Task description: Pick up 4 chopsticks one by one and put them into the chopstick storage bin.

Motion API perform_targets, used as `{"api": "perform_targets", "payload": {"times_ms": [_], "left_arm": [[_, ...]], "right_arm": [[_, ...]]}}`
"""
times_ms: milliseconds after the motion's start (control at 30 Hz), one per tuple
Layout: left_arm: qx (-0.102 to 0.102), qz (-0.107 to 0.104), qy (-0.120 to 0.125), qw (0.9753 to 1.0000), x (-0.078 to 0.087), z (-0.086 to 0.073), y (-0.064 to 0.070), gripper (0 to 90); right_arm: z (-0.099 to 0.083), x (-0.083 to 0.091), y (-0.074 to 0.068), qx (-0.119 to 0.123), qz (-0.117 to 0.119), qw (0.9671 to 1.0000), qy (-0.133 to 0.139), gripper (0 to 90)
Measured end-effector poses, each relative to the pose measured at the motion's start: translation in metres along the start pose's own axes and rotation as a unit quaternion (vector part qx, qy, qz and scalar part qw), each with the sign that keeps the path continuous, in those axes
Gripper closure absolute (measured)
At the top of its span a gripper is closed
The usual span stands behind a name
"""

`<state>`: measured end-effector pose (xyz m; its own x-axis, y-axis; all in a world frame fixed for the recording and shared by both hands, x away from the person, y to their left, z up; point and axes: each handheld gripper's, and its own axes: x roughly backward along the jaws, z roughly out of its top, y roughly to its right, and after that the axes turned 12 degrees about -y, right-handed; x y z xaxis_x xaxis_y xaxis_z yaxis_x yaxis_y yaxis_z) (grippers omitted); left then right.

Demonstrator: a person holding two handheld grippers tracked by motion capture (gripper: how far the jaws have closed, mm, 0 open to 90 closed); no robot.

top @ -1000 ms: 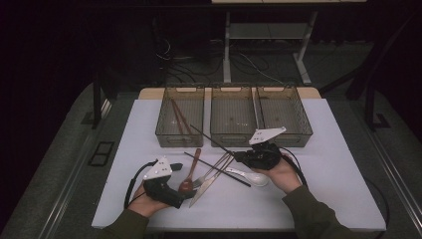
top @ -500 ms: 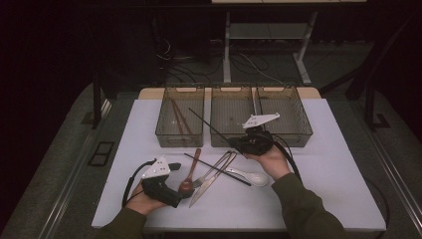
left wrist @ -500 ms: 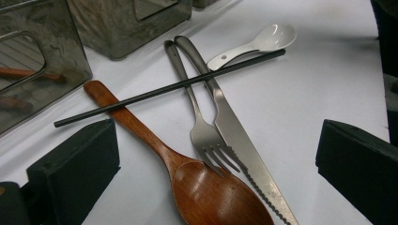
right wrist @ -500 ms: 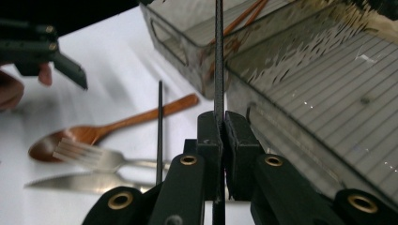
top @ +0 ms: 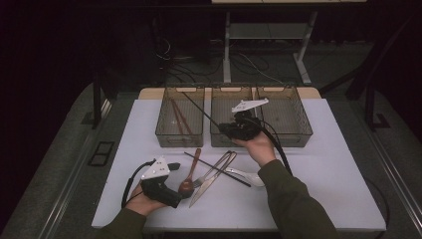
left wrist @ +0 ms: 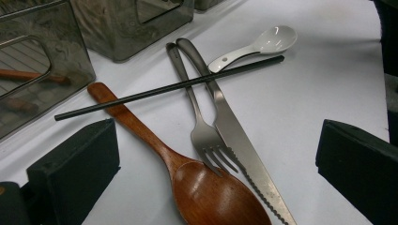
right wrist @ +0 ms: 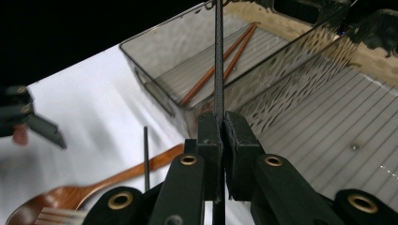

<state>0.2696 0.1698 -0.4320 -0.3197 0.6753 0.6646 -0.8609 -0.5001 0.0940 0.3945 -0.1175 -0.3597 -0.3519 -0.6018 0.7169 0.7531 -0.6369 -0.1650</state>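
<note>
My right gripper (top: 228, 128) (right wrist: 222, 125) is shut on a thin black chopstick (top: 201, 109) (right wrist: 218, 61). It hovers over the front of the middle bin (top: 219, 134), and the stick slants up and left across the left bin (top: 164, 134) (right wrist: 150, 51). Two brown chopsticks (top: 178, 118) (right wrist: 239, 42) lie in that left bin. On the white table lie a second black chopstick (top: 216, 169) (left wrist: 169, 86), a wooden spoon (top: 191, 172) (left wrist: 206, 197), a fork (left wrist: 202, 131), a knife (left wrist: 234, 136) and a white ceramic spoon (top: 246, 175) (left wrist: 263, 44). My left gripper (top: 174, 191) (left wrist: 216, 159) rests open near the wooden spoon's bowl.
A third bin (top: 298, 134) stands at the back right, beside the other two. The table (top: 338, 189) has bare white surface to the right and along the front edge. Cables and a metal stand (top: 226, 45) lie on the dark floor behind.
My right gripper has lifted the black chopstick off the table and carried it back over the bins. The left gripper has stayed put.
</note>
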Motion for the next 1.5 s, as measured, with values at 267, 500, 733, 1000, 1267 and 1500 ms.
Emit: {"api": "perform_targets", "payload": {"times_ms": [267, 500, 733, 1000, 1267, 1500], "left_arm": [[0.002, -0.003, 0.008, 1.0, 0.001, 0.001, 0.0, 0.0], [-0.006, -0.006, 0.005, 1.0, 0.001, 0.001, 0.0, 0.0], [-0.002, -0.007, 0.014, 0.9999, 0.002, 0.001, 0.0, 0.0], [-0.002, -0.007, 0.014, 0.9999, 0.003, 0.002, 0.001, 0.0], [-0.002, -0.008, 0.017, 0.9998, 0.003, 0.002, 0.001, 0.0], [-0.002, -0.01, 0.016, 0.9998, 0.003, 0.002, 0.002, 0.0]], "right_arm": [[0.021, -0.015, 0.002, -0.011, -0.01, 0.9999, 0.006, 85.5], [0.043, -0.037, -0.003, -0.013, -0.014, 0.9998, 0.003, 85.5], [0.061, -0.055, -0.009, -0.012, -0.017, 0.9998, 0.0, 85.5], [0.076, -0.074, -0.014, -0.011, -0.02, 0.9997, -0.004, 85.5], [0.085, -0.094, -0.021, -0.007, -0.021, 0.9996, -0.014, 85.5], [0.08, -0.108, -0.022, -0.015, -0.021, 0.9991, -0.033, 85.4]]}}
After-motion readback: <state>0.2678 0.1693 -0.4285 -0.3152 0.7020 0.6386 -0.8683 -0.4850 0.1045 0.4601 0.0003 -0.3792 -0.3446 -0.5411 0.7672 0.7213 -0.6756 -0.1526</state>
